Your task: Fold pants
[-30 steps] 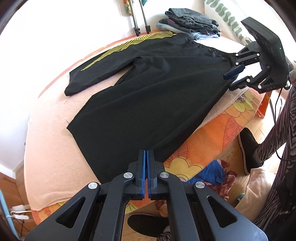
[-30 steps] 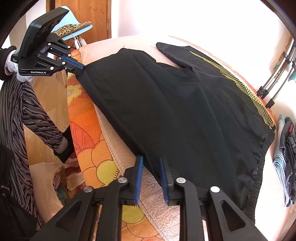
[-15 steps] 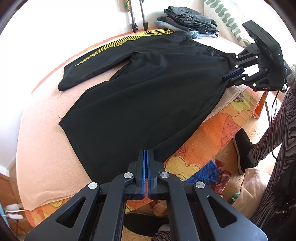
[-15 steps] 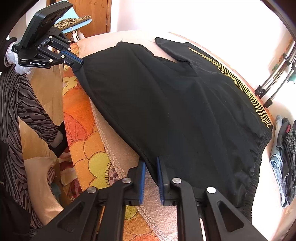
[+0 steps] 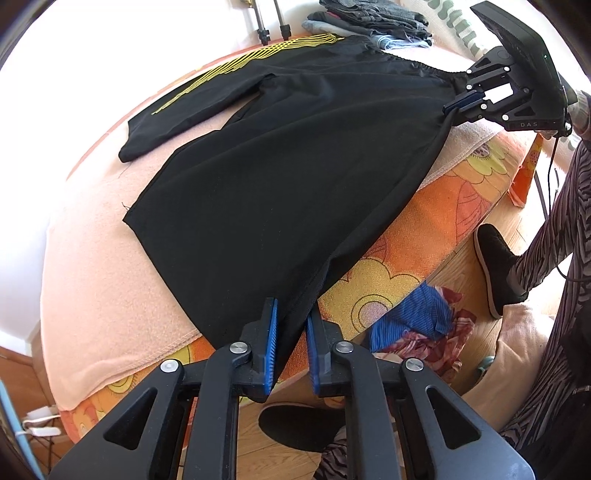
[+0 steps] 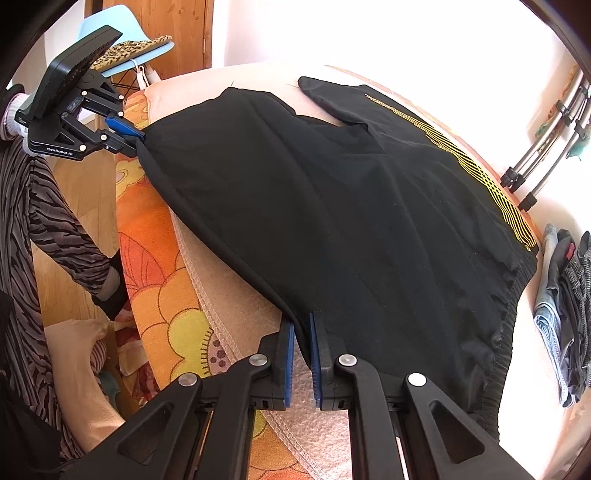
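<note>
Black pants with yellow side stripes lie spread on a peach blanket over the bed. My left gripper has its jaws parted around the near leg's hem edge, which hangs loosely between them. My right gripper is shut on the waistband-side edge of the pants. Each gripper also shows in the other view: the right one at the waist corner, the left one at the hem corner.
A stack of folded clothes lies beyond the waistband, also at the right edge of the right wrist view. An orange flowered bedcover hangs over the bed's near side. Loose clothes lie on the wooden floor. My striped-trousered legs stand beside the bed.
My left gripper's jaws have opened from fully shut. My right gripper's jaws have narrowed onto the pants' edge. The pants have shifted slightly across the blanket.
</note>
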### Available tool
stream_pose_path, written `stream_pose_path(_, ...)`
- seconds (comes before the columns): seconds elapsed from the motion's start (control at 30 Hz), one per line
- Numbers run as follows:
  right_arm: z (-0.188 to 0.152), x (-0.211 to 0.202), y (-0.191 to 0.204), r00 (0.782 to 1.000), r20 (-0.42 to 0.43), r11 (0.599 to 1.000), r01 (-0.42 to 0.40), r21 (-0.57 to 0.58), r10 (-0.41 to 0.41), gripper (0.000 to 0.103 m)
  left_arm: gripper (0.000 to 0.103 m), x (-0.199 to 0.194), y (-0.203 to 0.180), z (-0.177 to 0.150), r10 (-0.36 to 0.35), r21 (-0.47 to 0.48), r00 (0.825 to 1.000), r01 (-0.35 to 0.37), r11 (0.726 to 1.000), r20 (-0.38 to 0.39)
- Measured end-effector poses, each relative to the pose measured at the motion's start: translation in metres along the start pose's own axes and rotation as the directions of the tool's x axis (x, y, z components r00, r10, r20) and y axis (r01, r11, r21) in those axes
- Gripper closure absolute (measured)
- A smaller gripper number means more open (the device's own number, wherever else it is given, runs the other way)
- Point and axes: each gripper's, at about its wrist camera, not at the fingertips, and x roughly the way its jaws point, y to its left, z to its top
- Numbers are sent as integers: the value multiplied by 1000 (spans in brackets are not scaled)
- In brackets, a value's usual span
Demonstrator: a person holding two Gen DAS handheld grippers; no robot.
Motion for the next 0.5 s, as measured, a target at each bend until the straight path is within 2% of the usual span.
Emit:
stream_pose_path(0.17,-1,1,2,1000,-8,999,28,-17,-28,91,103,-16,8,10,38,-33,996,-35,999,85)
stream_pose_path(0.2,-1,1,3,999,-10,999,40,-26,-41,86,103,-20,11,12,46,-44,994,-41,998,102)
stream_pose_path(0.23,-2,1,3,998,-11,998,56,-31,-57,76,103,-23,14,15,44,-55,993,-38,998,114)
stream_pose_path(0.3,-3,0,1,994,-11,993,107,-44,-108,66,103,-29,20,20,51,-69,989,-42,997,137)
stream_pose_path(0.4,-9,-3,-8,991,-26,991,131,-32,-131,69,103,-36,29,27,59,-89,985,-45,995,162)
stream_pose_path(0.47,-14,-6,-17,990,-39,991,134,-15,-134,76,103,-41,34,33,60,-96,981,-43,994,184)
stream_pose_path(0.5,-15,-8,-23,990,-44,991,132,5,-131,91,103,-43,37,36,66,-97,978,-48,994,196)
